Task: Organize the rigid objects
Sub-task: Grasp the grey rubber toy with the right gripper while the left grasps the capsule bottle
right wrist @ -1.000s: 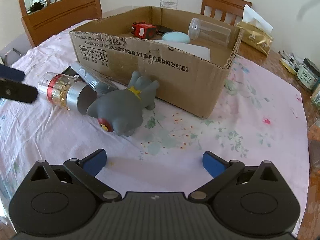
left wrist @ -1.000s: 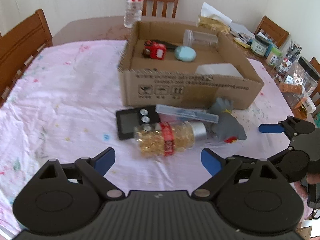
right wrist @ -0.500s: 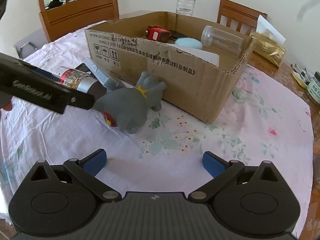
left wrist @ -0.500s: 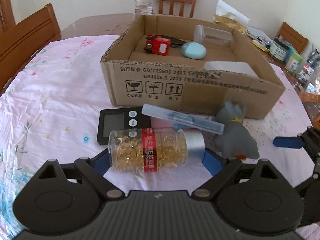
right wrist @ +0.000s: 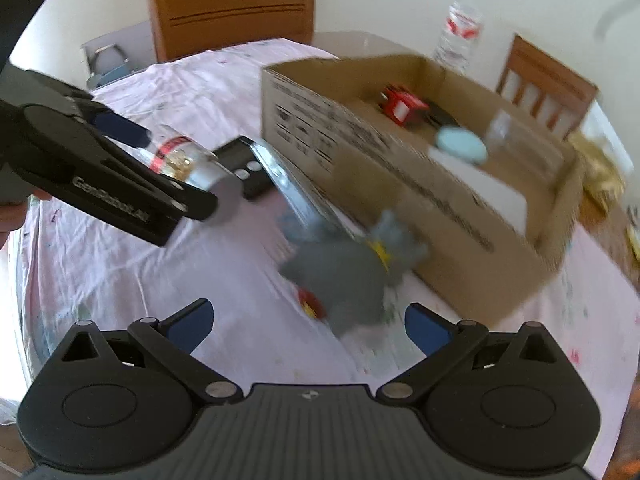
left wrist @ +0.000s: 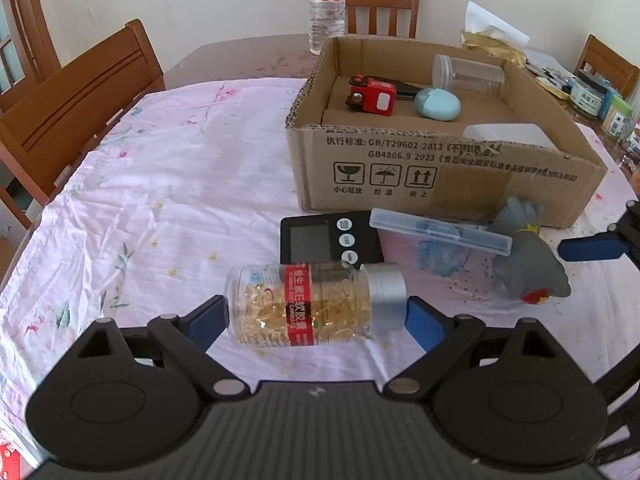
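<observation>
Two wooden chairs (left wrist: 80,96) stand at the upper left of the left wrist view beside a table under a pink floral cloth (left wrist: 168,184), with a white wall behind. A water bottle (left wrist: 327,4) stands top centre behind the open cardboard box (left wrist: 440,172), which fills the upper right. The cloth's left half lies bare out to its edge.

At lower centre, the left gripper (left wrist: 316,320) brackets a capsule bottle (left wrist: 316,306) lying on its side, one blue pad at each end; whether they press it I cannot tell. A black timer (left wrist: 316,240) and a clear case (left wrist: 440,230) lie just behind it.

The right gripper (right wrist: 308,326), fingers spread, sits low in its blurred view, close before the grey toy (right wrist: 352,276).
</observation>
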A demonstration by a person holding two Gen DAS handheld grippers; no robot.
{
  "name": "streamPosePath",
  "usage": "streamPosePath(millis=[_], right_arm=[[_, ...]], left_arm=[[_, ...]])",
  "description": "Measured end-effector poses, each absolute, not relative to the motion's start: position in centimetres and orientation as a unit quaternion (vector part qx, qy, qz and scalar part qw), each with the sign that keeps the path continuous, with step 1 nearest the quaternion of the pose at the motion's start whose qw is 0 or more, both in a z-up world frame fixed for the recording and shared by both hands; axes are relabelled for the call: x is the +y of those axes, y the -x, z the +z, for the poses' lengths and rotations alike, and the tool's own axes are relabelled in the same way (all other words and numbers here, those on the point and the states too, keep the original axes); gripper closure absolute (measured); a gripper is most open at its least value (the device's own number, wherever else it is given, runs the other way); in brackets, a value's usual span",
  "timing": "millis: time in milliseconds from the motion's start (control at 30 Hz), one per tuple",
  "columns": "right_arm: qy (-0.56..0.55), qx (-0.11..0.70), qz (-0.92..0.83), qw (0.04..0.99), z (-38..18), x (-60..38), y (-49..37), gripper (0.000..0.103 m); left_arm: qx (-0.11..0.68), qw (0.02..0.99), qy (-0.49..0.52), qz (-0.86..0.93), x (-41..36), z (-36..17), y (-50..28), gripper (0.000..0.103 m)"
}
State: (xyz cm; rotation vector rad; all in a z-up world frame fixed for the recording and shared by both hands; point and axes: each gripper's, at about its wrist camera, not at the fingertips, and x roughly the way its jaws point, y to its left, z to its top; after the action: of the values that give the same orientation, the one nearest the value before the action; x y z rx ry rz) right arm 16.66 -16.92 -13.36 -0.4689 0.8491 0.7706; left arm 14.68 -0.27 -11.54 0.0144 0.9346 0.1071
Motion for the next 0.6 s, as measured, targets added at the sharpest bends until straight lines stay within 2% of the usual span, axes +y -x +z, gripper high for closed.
streamPosePath(millis=[267,600], right_arm=[[0.225,0.421,0.414,0.775,-12.5,-16.0,-14.1,0.000],[0.267,0.397,0.338,0.811,-13.5,-18.1,-16.2,0.000]], left_arm=[[0.449,0.892,-0.009,0.042,-0.1,-11.6,-14.5,0.009],[0.440,0.897,-0.007,0.038,0.0,-11.5,-14.4,0.009]])
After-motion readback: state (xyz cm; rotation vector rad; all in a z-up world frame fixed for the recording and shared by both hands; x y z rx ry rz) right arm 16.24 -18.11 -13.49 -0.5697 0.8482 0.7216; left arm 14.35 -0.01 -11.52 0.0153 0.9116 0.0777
